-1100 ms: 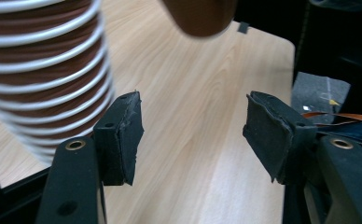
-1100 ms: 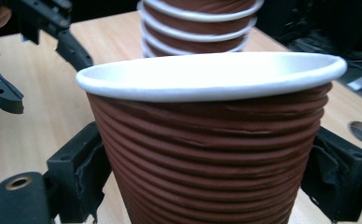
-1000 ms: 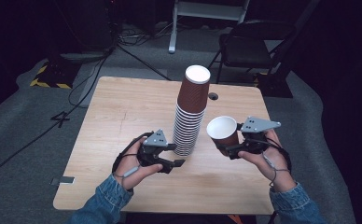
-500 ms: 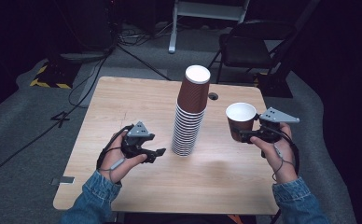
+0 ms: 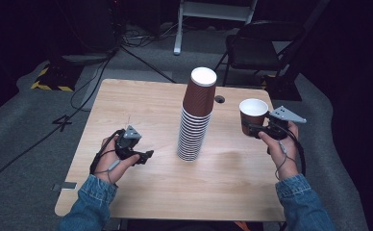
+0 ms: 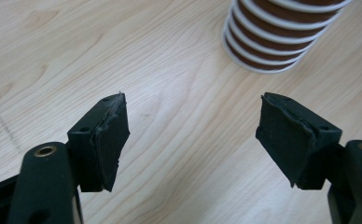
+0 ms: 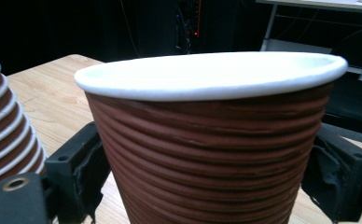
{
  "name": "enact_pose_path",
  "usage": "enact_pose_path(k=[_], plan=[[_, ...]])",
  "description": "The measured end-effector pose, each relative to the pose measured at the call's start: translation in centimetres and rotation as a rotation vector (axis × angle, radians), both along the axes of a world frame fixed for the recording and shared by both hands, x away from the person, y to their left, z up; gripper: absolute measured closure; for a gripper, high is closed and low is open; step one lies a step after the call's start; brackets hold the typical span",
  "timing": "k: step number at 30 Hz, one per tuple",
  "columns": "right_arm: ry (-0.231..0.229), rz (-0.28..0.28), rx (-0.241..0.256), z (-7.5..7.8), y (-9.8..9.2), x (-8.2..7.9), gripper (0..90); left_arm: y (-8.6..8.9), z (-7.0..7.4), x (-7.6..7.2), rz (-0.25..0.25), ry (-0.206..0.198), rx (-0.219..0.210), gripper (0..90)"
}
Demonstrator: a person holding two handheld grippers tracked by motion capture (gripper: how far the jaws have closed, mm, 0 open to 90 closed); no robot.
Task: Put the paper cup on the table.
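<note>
Standing upright, mouth up, the cup (image 5: 252, 115) sits clamped in the right gripper (image 5: 252, 129).

The high view looks forward and down over the whole table (image 5: 127, 103). The left gripper view looks closely down past its spread jaws, the stack of cups (image 6: 281, 37) beyond them. The right gripper view faces level, a single cup (image 7: 212, 140) between its jaws; both share the stack
</note>
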State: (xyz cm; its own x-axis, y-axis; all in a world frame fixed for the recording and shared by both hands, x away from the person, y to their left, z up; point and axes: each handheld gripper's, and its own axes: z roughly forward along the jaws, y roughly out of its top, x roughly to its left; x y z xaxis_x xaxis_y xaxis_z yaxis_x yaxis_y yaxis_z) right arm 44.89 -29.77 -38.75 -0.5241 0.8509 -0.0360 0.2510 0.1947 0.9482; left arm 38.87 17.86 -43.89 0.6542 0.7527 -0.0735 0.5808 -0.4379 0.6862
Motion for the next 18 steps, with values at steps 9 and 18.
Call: enact_pose_path(k=[9,18], plan=[[-0.001,-0.064,-0.007,-1.9,0.4,1.5,12.0,2.0,-1.9,0.9,0.058,0.01,0.061,21.5],[0.009,-0.096,-0.011,-4.5,0.9,1.7,12.1,3.3,-3.7,1.6,0.101,0.033,0.081,21.3]])
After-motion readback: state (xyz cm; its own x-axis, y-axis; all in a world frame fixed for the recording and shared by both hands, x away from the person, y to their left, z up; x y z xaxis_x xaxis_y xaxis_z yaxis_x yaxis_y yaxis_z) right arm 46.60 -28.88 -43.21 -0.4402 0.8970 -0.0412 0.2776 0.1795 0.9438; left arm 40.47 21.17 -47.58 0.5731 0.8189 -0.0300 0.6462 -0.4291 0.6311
